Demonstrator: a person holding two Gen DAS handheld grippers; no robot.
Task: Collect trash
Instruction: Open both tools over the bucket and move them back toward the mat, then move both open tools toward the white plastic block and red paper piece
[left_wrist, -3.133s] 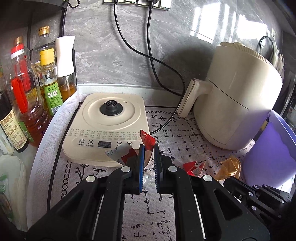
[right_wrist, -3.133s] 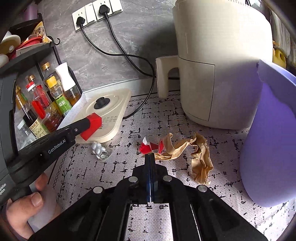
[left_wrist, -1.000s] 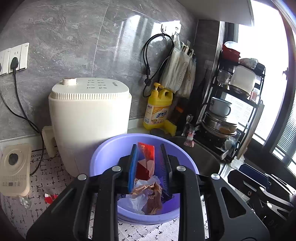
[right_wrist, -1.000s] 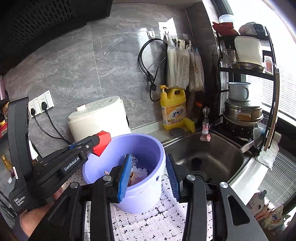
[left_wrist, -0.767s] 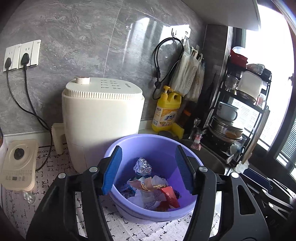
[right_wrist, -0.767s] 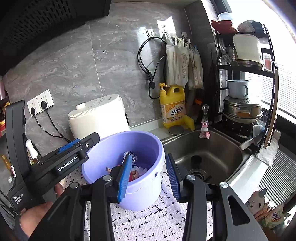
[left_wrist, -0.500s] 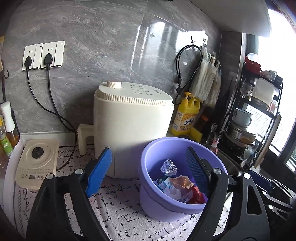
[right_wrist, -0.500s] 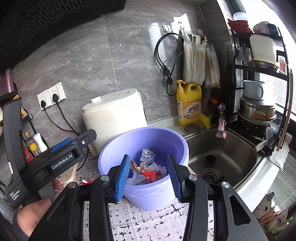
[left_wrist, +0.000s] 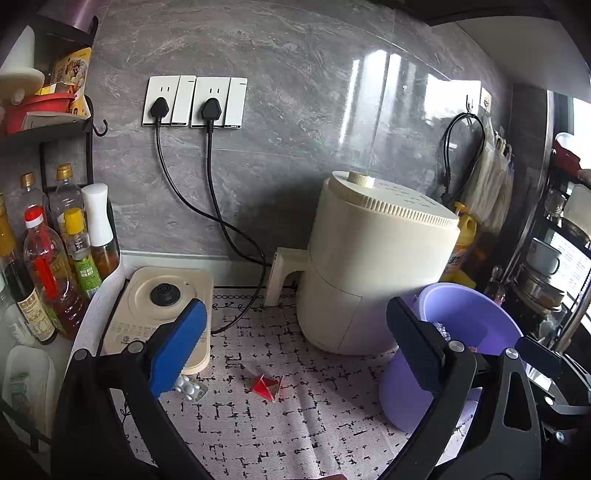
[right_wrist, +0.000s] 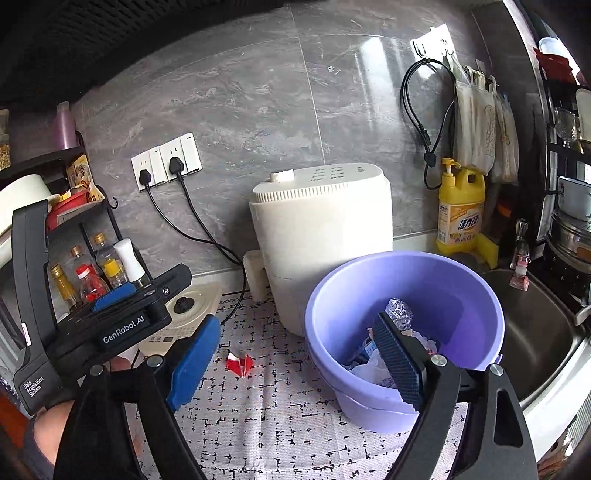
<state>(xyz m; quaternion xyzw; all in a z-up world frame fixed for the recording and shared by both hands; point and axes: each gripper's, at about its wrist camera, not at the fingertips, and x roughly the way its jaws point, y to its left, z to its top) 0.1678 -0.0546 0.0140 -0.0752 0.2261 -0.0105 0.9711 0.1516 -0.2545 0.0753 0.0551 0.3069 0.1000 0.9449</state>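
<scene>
The left gripper (left_wrist: 295, 350) had just been opening and stood spread wide with nothing between its jaws; the right gripper (right_wrist: 295, 363) had likewise just been opening, its jaws wide apart and empty. The lavender plastic basin (right_wrist: 461, 266) sat just in front of the cream air fryer (right_wrist: 321, 229), holding crumpled wrappers and a foil ball (right_wrist: 399, 310). A red wrapper scrap (left_wrist: 267, 386) lay on the patterned mat (left_wrist: 295, 424) in front of the air fryer, well apart from it, with a blister pack (left_wrist: 192, 387) further left, beside the induction cooker (left_wrist: 162, 306).
</scene>
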